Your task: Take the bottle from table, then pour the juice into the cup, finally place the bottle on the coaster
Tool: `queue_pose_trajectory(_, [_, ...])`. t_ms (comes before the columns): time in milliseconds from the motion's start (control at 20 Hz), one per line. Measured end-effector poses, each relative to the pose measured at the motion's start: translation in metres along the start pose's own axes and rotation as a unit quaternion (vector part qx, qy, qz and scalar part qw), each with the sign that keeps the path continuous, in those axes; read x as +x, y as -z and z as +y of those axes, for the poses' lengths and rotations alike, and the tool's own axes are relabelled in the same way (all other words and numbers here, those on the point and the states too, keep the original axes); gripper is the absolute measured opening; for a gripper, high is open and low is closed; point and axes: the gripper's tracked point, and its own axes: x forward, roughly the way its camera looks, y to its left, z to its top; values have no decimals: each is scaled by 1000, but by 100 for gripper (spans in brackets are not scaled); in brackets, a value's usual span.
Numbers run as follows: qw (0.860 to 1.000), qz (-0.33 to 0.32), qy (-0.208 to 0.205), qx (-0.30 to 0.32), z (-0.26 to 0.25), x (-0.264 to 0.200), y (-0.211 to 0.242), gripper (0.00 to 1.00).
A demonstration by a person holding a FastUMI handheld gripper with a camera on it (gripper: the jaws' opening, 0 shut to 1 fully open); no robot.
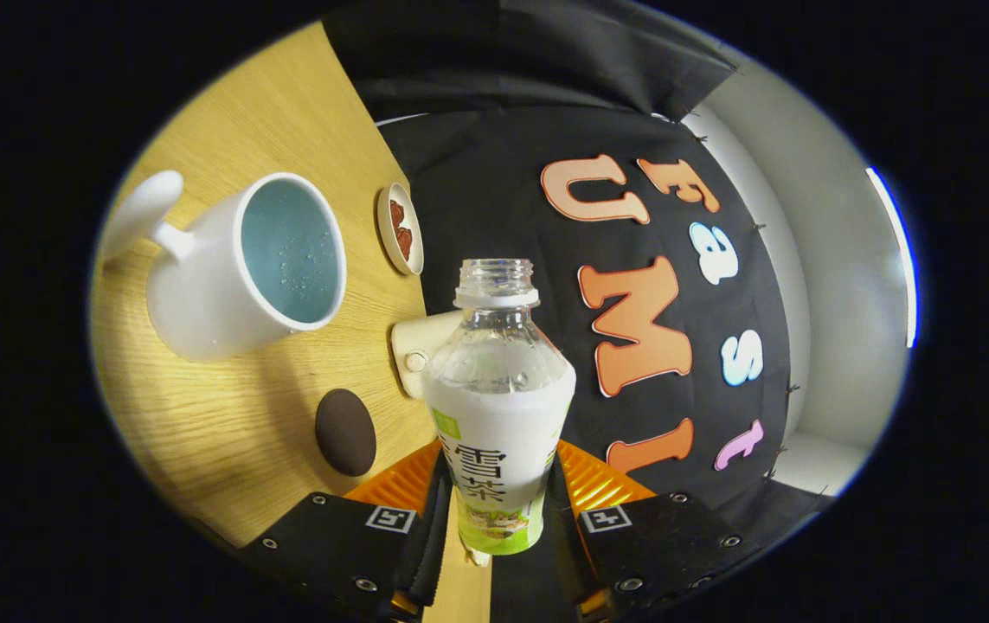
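Item one, the bottle [498, 407]: I am seeing it clamped between the two fingers of my gripper [498, 519], which are closing in on its labelled lower body from both sides, so the tool is only as wide open as the bottle itself. The bottle is pointing away from me along the fingers, its cap off and its threaded neck open. The clear upper part is showing droplets on the inside; whether any juice is sitting behind the label I cannot tell.

Item two, the cup [247, 264]: a white mug with a pale blue inside, standing on the wooden table [234, 415] beyond the fingers and off to one side of the bottle's neck, well apart from it. Small drops are clinging to its inner wall; its handle is pointing away from the bottle.

Item three, the coaster [345, 431]: a dark round disc lying flat on the table, between the cup and the fingers, nothing resting on it.

Item four, a small white dish [399, 229]: sitting past the cup near the table's edge, holding something reddish-brown.
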Motion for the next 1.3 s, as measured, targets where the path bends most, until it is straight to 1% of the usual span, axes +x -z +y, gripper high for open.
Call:
queue_pose_trajectory(300, [998, -21, 16, -63, 4, 2, -7, 55])
queue_pose_trajectory(400, [996, -27, 25, -87, 2, 0, -10, 55])
queue_pose_trajectory(600, [992, -32, 31, -116, 3, 1, -10, 55])
queue_pose_trajectory(750, [987, -41, 45, -146, 1, 2, -13, 54])
queue_pose_trajectory(1300, [978, -53, 68, -192, -11, 9, -16, 55])
